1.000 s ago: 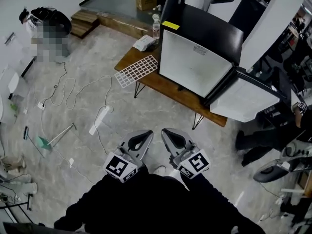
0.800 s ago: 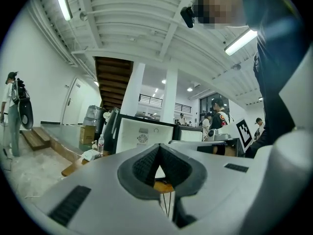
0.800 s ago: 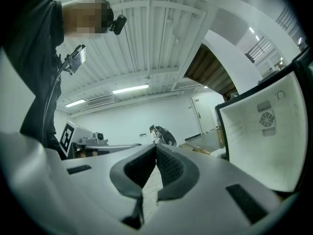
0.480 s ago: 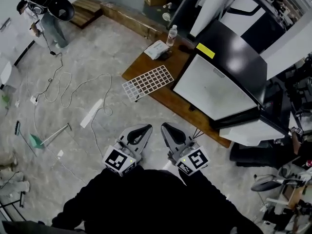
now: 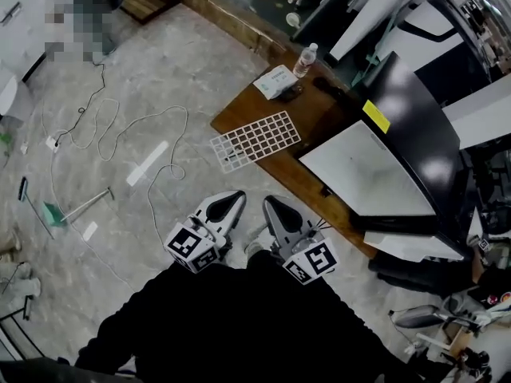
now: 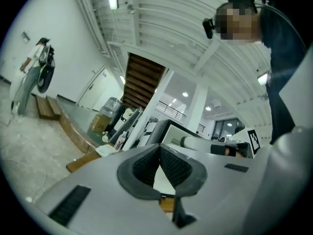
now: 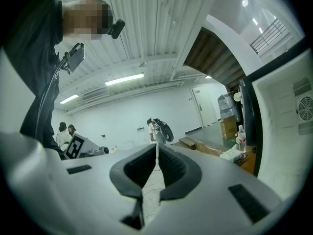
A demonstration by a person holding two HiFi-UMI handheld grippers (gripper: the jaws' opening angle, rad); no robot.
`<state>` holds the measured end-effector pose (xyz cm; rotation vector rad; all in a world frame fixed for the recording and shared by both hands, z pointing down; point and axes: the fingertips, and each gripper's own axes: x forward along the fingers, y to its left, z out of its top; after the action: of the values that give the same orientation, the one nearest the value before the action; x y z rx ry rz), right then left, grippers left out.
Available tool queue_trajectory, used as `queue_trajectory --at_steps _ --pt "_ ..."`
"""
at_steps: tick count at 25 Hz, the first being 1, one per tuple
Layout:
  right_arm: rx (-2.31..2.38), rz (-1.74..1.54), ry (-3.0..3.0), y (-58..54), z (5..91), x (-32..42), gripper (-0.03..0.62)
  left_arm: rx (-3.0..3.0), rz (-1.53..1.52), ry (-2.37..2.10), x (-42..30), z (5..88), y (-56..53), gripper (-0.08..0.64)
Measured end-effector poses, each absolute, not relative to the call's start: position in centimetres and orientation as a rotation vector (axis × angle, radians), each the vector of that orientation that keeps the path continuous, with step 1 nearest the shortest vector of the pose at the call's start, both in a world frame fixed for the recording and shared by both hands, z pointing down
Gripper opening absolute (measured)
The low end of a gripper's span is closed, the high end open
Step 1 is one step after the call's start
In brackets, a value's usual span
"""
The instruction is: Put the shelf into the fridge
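A white wire-grid shelf lies flat on the low wooden table, partly overhanging its near-left edge. Right of it stands the small fridge, white-sided with a black top, its door open toward the lower right. My left gripper and right gripper hang side by side below the shelf, over the floor, both shut and empty. In the left gripper view the shut left gripper points level at the fridge. The shut right gripper faces the room with the fridge side at the right.
A water bottle, a tissue pack and a dark object lie on the table's far end. White cables and a power strip trail over the grey floor at left. A person stands at the far wall. Clutter fills the right side.
The head view has swung and advanced: table, shelf and fridge have shifted right and lie closer to both grippers. Both grippers stay shut and side by side.
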<state>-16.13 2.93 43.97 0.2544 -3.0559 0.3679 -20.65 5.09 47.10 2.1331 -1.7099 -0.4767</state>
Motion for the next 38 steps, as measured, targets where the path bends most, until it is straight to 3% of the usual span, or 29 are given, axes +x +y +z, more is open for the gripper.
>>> queue_trajectory --at_steps 3,11,20,26,38 --pt "0.22 0.388 -3.056 0.8 44.9 -17.4 0.006 2.051 -0.572 -1.595 -21.2 51.0 2.8 0.009" --pt "0.081 0.463 -3.019 -5.5 48.6 -19.2 0.006 1.422 -1.11 -1.357 -24.7 66.6 -2.4 0.124" --pt "-0.04 0.609 -2.944 -8.7 53.9 -20.6 0.006 1.073 -1.174 -1.461 -26.9 80.9 -3.0 0.211" --pt "-0.08 0.643 -2.905 -12.0 56.6 -19.6 0.006 0.983 -1.254 -1.522 -27.9 84.6 -7.1 0.253" --pt "-0.081 0.687 -2.831 -13.3 60.1 -16.7 0.006 0.853 -1.547 -1.601 -32.2 86.3 -9.4 0.253"
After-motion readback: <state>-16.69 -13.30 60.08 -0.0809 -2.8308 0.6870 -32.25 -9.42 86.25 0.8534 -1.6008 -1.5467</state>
